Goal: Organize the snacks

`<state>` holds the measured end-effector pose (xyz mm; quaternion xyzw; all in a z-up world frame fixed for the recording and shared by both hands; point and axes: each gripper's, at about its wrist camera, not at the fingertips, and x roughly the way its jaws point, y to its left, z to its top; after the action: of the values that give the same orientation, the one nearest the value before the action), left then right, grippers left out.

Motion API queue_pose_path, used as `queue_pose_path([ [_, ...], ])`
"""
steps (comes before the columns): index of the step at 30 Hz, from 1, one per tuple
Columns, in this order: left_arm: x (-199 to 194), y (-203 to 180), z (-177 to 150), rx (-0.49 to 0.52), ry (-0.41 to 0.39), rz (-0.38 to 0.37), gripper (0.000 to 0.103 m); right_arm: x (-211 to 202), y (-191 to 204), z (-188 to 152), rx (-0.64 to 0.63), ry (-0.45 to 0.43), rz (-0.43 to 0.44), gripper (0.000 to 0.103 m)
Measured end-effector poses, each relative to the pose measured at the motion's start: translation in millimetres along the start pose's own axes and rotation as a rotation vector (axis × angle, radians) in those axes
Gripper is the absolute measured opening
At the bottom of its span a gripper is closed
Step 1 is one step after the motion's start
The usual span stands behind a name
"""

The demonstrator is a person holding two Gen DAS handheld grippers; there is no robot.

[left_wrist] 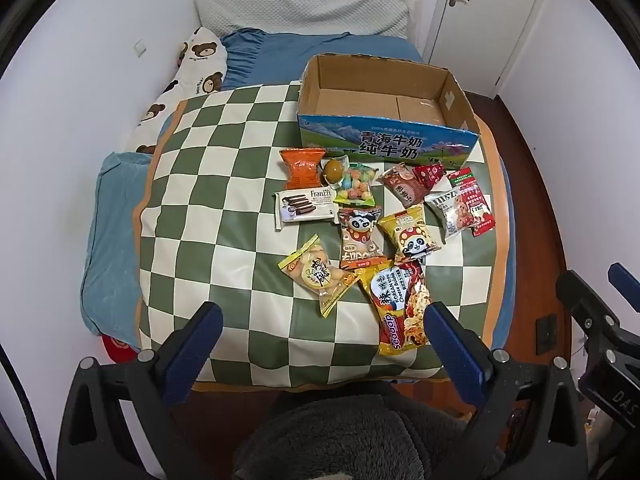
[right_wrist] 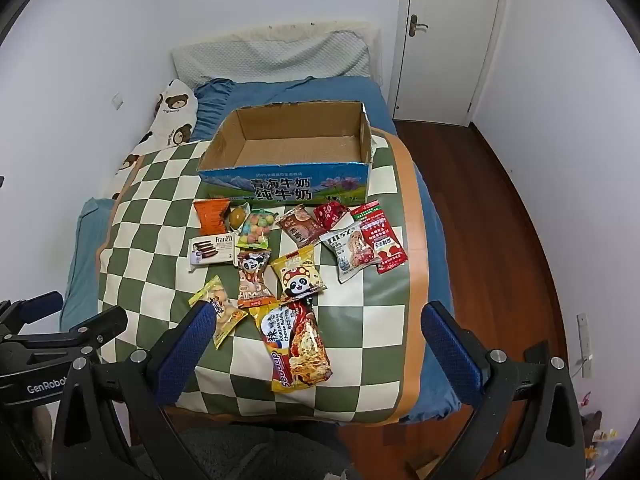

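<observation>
Several snack packets lie on a green-and-white checked mat [left_wrist: 224, 184] on a bed. An open cardboard milk box [left_wrist: 384, 136] [right_wrist: 288, 184] stands behind them with nothing in it. Nearest me lies a long yellow Korean noodle packet [left_wrist: 400, 308] [right_wrist: 296, 344]. Beside it are a yellow biscuit bag [left_wrist: 320, 276] [right_wrist: 220, 312], two panda packets [left_wrist: 358, 240] [left_wrist: 412, 232], a white Franzzi wafer pack [left_wrist: 306, 210] [right_wrist: 212, 250] and a red sachet [right_wrist: 382, 240]. My left gripper [left_wrist: 324, 316] hovers open above the mat's near edge. My right gripper [right_wrist: 318, 318] is open too, holding nothing.
The bed has blue sheets, a white pillow [left_wrist: 304, 12] and a bear-print pillow [left_wrist: 188, 76] against the left wall. Wooden floor [right_wrist: 492, 208] runs along the bed's right side, with a closed door [right_wrist: 448, 36] beyond. A person's grey fleece lap [left_wrist: 344, 440] is below the grippers.
</observation>
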<state>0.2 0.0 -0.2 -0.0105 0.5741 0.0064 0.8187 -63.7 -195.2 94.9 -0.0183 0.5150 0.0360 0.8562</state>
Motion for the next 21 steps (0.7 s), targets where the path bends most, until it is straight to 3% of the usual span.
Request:
queue_pose_path([
  [21, -6.1, 1.1, 3.7, 0.0, -0.021, 0.011, 0.103, -0.1, -0.8, -0.8, 0.0, 0.01, -0.005, 0.103],
])
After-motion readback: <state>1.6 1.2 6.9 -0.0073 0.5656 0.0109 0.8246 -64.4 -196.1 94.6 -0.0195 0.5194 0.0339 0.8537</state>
